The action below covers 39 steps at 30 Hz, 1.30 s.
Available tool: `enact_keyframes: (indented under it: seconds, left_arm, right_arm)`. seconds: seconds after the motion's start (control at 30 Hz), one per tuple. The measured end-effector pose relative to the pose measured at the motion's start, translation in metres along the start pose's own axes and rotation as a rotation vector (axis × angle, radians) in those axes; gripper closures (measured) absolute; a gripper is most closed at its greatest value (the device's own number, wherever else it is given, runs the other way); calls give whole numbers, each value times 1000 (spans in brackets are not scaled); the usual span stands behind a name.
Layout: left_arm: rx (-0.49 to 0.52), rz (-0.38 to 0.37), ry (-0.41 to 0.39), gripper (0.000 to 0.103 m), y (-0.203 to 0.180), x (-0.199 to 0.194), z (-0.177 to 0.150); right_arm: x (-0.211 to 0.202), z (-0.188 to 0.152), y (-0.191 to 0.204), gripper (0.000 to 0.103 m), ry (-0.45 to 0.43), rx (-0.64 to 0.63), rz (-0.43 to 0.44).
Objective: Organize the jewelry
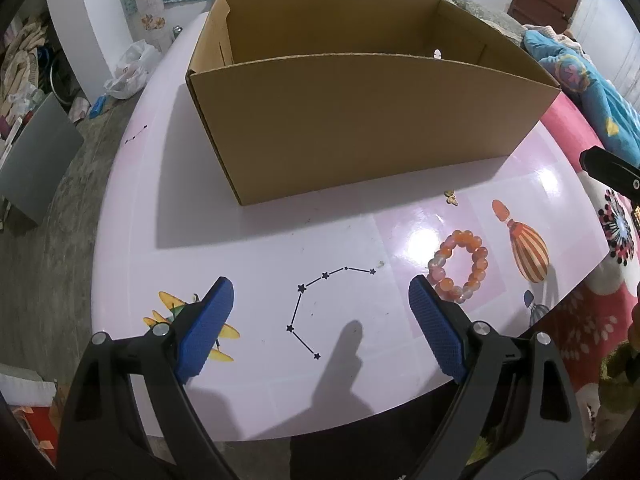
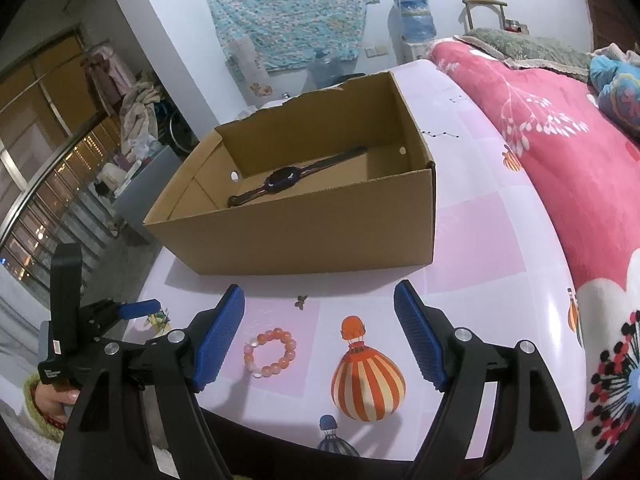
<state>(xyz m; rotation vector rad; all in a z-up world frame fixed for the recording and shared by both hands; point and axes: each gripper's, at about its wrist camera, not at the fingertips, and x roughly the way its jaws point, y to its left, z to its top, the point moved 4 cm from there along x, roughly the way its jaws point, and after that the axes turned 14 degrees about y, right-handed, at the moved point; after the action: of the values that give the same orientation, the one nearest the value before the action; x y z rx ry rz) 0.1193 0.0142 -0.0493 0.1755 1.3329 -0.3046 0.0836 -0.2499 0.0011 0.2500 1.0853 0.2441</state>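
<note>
An orange and pink bead bracelet (image 1: 459, 267) (image 2: 270, 353) lies on the pink table near its front edge. A small gold butterfly piece (image 1: 452, 197) (image 2: 301, 301) rests just in front of the open cardboard box (image 1: 360, 128) (image 2: 304, 232). Inside the box lies a dark wristwatch (image 2: 286, 178), seen only in the right wrist view. My left gripper (image 1: 320, 296) hovers open over the table, its right finger (image 1: 434, 328) just beside the bracelet. My right gripper (image 2: 320, 304) is open too, with the bracelet just inside its left finger (image 2: 218, 340). Nothing is held.
The table (image 1: 260, 224) carries printed balloons (image 2: 366, 380) and star lines. A pink flowered blanket (image 2: 560, 160) lies along its right side. A hand (image 2: 56, 398) holds the left gripper's handle at the right wrist view's lower left. Clutter and a railing fill the far left.
</note>
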Motion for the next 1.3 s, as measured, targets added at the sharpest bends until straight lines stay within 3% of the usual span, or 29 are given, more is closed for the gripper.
enact_keyframes:
  seconds: [0.4, 0.63, 0.87, 1.3]
  left_arm:
    - [5, 9, 3, 17, -2, 1, -1]
    - [-6, 33, 11, 17, -8, 4, 0]
    - [-33, 38, 35, 17, -10, 10, 1]
    - [-24, 110, 82, 17, -12, 30, 4]
  right_arm:
    - [3, 0, -4, 28, 4, 11, -3]
    - [6, -6, -11, 28, 13, 25, -84]
    - [17, -12, -15, 28, 53, 35, -104]
    - [35, -14, -9, 28, 106, 16, -130]
